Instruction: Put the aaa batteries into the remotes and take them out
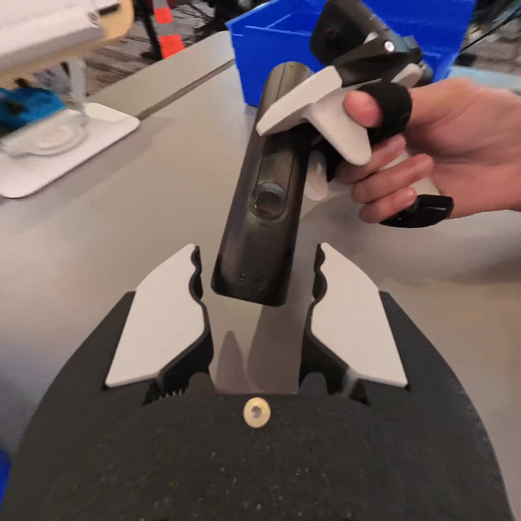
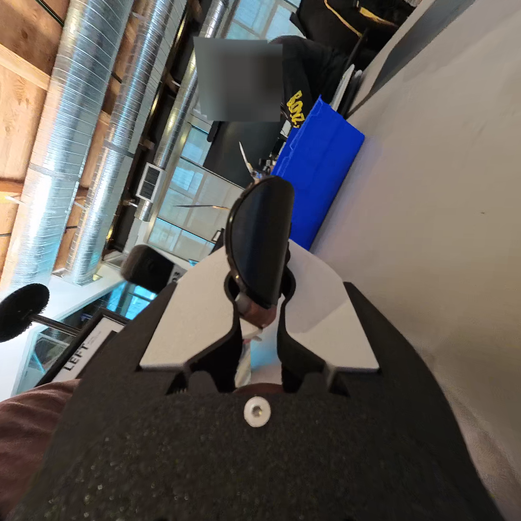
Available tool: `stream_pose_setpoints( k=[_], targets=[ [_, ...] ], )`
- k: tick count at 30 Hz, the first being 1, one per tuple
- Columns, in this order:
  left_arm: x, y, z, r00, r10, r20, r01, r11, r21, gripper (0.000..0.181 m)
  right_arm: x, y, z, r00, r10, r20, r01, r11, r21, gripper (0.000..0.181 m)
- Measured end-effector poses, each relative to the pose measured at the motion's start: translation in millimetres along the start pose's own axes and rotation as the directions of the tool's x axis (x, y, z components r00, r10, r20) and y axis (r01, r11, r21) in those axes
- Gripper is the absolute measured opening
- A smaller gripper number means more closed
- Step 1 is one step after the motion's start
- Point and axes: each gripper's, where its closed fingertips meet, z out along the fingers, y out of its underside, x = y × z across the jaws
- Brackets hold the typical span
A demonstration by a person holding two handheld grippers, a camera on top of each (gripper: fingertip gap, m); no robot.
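A black remote [image 1: 260, 197] hangs tilted above the grey table [image 1: 98, 239]. Its upper half is clamped between the white fingers of my right gripper [image 1: 307, 146], which a hand [image 1: 451, 158] holds. The face turned to me has a long recess with a round shape in it. The remote's lower end sits between the tips of my left gripper [image 1: 258, 253], whose jaws stand wide apart and touch nothing. The right wrist view is rolled sideways: my right gripper [image 2: 259, 284] is shut on the remote [image 2: 259, 239], which sticks out past its tips. No loose battery is clearly visible.
A blue bin [image 1: 282, 56] stands on the table behind the remote; it also shows in the right wrist view [image 2: 318, 180]. A white stand base [image 1: 64, 152] with a blue object [image 1: 25, 107] sits far left. A person in dark clothes [image 2: 310, 64] is beyond the table. My hands' fingertips stand some 7 cm from each other.
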Motion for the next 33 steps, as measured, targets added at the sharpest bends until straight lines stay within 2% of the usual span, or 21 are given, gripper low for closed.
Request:
stream_pose_setpoints(
  k=[2, 6, 8, 10, 13, 19, 22, 27, 33],
  targets=[
    [4.3, 3.1, 0.7, 0.998, -0.008, -0.060, 0.008, 1.000, -0.005, 0.079, -6.6, 0.2, 2.5, 0.999, 0.040, 0.033, -0.040, 0.999, 0.006, 0.025],
    [8.1, -2.7, -4.0, 0.993, 0.108, -0.039, -0.107, 0.993, 0.040, 0.069, -8.8, 6.6, 7.0, 0.999, 0.035, 0.007, -0.035, 0.999, -0.024, 0.026],
    [4.1, 0.3, -3.1, 0.985, 0.172, 0.008, -0.172, 0.985, 0.010, 0.055, -10.3, 10.0, 9.4, 0.998, 0.059, 0.017, -0.058, 0.998, -0.038, 0.026],
    [3.8, 7.2, -1.7, 0.979, 0.202, 0.001, -0.202, 0.979, -0.039, 0.054, -10.2, 12.4, 11.6, 1.000, 0.021, -0.004, -0.021, 0.999, -0.047, 0.026],
    [3.5, 14.0, -0.1, 0.979, 0.202, -0.011, -0.202, 0.975, -0.089, 0.054, -10.2, 14.9, 13.6, 0.999, -0.017, -0.039, 0.014, 0.998, -0.068, 0.026],
    [4.7, 13.8, 1.6, 0.986, 0.163, -0.043, -0.166, 0.981, -0.101, 0.058, -10.9, 12.5, 12.9, 0.999, 0.003, -0.040, -0.004, 0.999, -0.044, 0.025],
    [5.0, 24.3, 7.6, 0.989, 0.132, -0.065, -0.142, 0.975, -0.174, 0.069, -14.4, 14.8, 15.8, 1.000, 0.017, -0.024, -0.017, 0.999, -0.034, 0.025],
    [7.2, 25.7, 8.2, 0.992, 0.091, -0.090, -0.107, 0.976, -0.192, 0.061, -13.5, 19.5, 18.8, 0.998, -0.038, -0.059, 0.034, 0.998, -0.059, 0.025],
    [1.0, 21.5, 4.3, 0.989, 0.137, -0.047, -0.144, 0.969, -0.199, 0.060, -15.0, 19.2, 19.9, 0.998, -0.031, -0.055, 0.027, 0.996, -0.085, 0.027]
  ],
)
